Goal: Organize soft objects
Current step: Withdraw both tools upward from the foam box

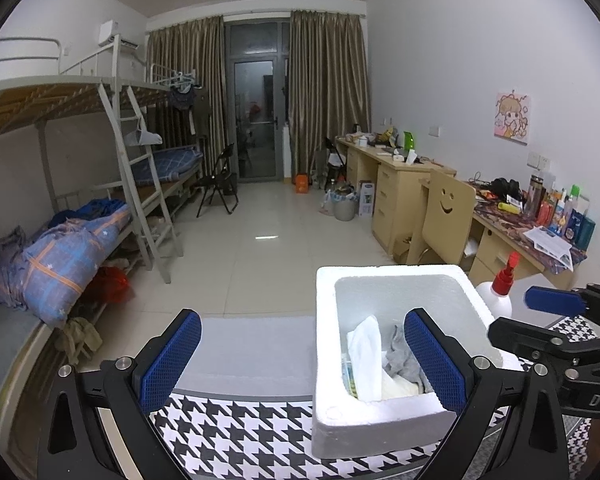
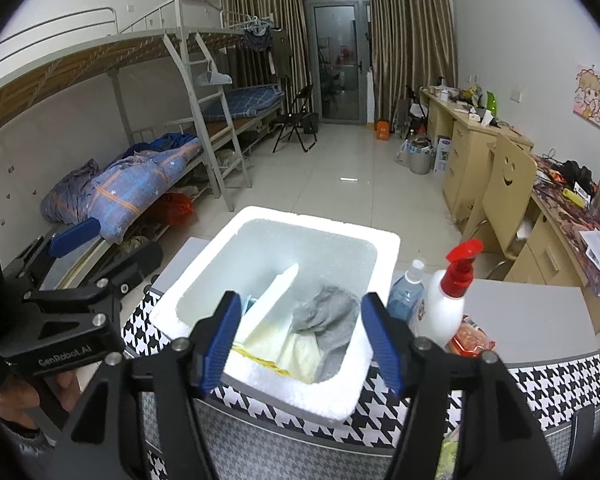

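Beside the rough, matt white foam box point(image 2: 380, 344), a glossy plastic spray bottle point(image 2: 440, 312) stands on smooth houndstooth cloth point(image 2: 552, 384), and a soft grey knit sock point(image 2: 332, 324) lies inside.

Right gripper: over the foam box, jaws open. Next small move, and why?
Probably lift the right gripper back out of the foam box. Its jaws are open with nothing between them, and the grey cloth already lies inside, beside the white divider, so this placement looks finished.

Sock point(image 2: 332, 316) in foam box point(image 2: 384, 276) (bottles point(image 2: 440, 304) right), on table point(image 2: 540, 312).
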A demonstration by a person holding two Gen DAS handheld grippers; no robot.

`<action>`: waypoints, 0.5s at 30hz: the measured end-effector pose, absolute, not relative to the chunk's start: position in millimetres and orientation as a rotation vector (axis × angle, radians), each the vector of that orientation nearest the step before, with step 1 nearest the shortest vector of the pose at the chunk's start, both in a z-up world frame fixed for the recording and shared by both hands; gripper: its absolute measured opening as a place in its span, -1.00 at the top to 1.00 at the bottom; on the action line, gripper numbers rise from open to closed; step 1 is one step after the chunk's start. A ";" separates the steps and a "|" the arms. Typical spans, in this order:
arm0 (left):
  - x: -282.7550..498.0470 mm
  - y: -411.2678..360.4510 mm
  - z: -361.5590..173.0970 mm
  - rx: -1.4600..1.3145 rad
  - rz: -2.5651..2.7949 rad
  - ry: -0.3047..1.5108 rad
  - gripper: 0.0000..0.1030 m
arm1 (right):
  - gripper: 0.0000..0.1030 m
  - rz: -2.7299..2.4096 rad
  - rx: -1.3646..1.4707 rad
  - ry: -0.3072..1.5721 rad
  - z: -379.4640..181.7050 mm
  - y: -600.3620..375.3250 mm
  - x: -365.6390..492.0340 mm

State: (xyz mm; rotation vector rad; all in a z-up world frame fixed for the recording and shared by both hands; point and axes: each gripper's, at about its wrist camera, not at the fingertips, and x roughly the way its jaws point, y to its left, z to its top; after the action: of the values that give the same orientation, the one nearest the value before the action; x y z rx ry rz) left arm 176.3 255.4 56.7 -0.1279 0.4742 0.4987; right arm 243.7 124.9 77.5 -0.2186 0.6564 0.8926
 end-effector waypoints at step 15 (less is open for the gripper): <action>153.9 227.5 66.2 -0.106 0.493 0.465 -0.98 | -0.58 0.876 -0.176 0.595 88.2 88.1 222.8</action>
State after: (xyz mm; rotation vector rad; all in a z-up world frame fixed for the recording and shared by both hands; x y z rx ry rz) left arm 153.9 227.5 66.2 -0.1060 0.4650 0.4928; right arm 222.8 88.1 88.2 -0.1762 0.5946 0.8761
